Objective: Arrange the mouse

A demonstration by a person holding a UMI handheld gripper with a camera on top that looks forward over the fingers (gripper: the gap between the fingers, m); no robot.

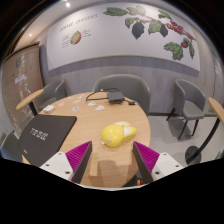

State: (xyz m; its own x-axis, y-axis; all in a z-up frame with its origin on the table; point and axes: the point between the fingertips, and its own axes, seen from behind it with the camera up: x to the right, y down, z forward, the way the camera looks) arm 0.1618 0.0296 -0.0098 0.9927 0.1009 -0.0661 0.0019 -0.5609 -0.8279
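Hovering over the round wooden table [75, 105] now, and I've got the yellow mouse [118, 133] sitting just ahead of the gripper [113, 158], a touch toward the right finger rather than dead centre. The fingers [78, 157] are spread wide with nothing between them, pink pads showing on both sides, so I'm holding nothing at the moment.

To my left there's a dark mouse pad [45, 133] lying at the table's edge, which I take to be where the mouse belongs. Further back I see a small dark box [114, 96] with a thin cable [95, 100] beside it, and grey chairs [128, 90] around the table.

Here's my worry: the mouse is rounded and looks smooth, so if I close off-centre it could squirt out sideways or spin instead of seating between the pads. It also lies fairly near the table's front edge, so a clumsy nudge on approach might push it off. And coming in too steep, I'd risk jamming the fingertips into the tabletop before I get around it.
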